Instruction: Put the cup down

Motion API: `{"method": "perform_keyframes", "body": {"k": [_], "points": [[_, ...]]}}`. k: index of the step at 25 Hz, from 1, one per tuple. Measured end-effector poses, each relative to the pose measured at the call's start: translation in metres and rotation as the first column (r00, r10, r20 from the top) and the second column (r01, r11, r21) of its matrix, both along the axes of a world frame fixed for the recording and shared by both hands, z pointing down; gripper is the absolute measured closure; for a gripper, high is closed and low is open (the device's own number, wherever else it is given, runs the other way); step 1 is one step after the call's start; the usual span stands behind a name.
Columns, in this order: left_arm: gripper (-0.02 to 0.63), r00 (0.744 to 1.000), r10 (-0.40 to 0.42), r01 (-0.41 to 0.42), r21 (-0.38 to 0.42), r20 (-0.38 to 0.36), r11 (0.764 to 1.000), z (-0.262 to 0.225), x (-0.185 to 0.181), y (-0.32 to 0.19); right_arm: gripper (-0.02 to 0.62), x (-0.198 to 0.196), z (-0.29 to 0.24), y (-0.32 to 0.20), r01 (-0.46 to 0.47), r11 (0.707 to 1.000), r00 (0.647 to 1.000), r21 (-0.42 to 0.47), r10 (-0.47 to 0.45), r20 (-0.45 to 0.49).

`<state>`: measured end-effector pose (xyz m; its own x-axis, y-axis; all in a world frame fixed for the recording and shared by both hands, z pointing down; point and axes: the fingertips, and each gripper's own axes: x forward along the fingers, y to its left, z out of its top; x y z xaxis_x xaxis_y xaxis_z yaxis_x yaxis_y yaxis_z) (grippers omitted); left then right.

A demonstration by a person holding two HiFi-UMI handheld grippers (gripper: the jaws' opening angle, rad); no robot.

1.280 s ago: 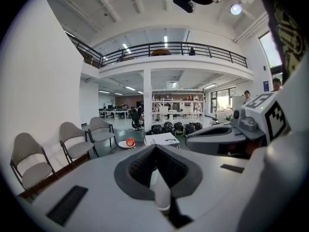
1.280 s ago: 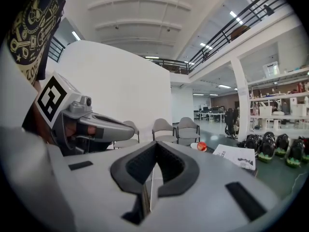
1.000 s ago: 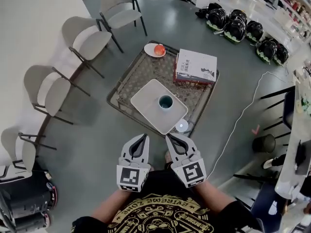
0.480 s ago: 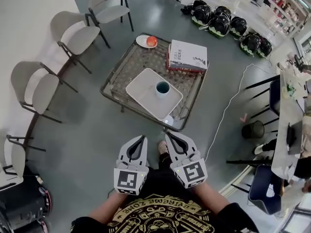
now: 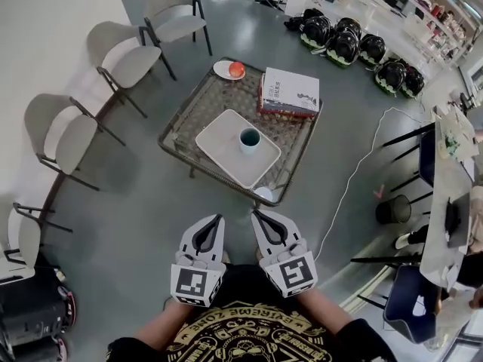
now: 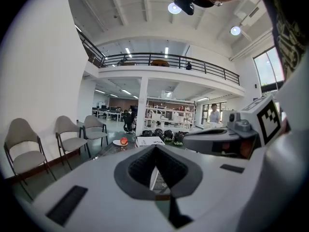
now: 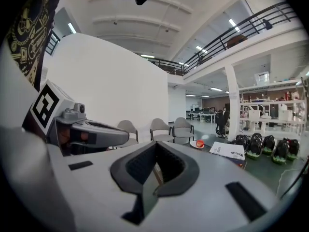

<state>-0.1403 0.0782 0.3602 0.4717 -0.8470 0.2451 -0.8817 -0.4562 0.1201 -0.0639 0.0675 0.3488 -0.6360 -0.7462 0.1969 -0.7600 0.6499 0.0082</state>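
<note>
The grey floor now shows more widely between the person and the low glass table than it did a second ago. The table has slipped further off and both tongs have drawn back toward the black shirt, so the person appears to be backing away. On the table lies the white tray, and the cup stands upright on it near its right edge, well apart from either tool. It sits in the same spot on the tray as before, so I judge the putting-down is done and this is the retreat. Beyond the tray are a stack of books and a small plate bearing a red fruit. The left gripper and the right gripper are side by side close to the body, each clenched with its jaws together and nothing caught between them. The chairs along the wall are partly cut off at the left edge, and the hands are hidden beneath the marker cubes. A small pale round thing at the table's near corner is too small to name. In both gripper views the jaws block the cup, so only the fruit and books show over them.
</note>
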Motion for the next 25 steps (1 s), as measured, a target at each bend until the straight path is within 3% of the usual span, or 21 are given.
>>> {"method": "perform_keyframes", "body": {"k": [4,13,25], "points": [[0.609,0.999,-0.035,0.035,0.002,-0.005,0.999,-0.005,0.013,0.006,0.589,0.011,-0.011,0.008,0.061,0.998,0.998,0.016,-0.060,-0.030],[0.609,0.998,-0.056,0.055,0.021,0.037,0.998,-0.009,0.082,0.015,0.589,0.075,-0.002,0.021,0.127,0.991,0.991,-0.039,-0.128,-0.025],[0.609,0.991,-0.124,0.124,-0.013,0.047,0.992,0.019,0.107,0.030,0.591,0.094,0.022,0.038,0.229,0.970,0.972,-0.084,-0.233,-0.040]]}}
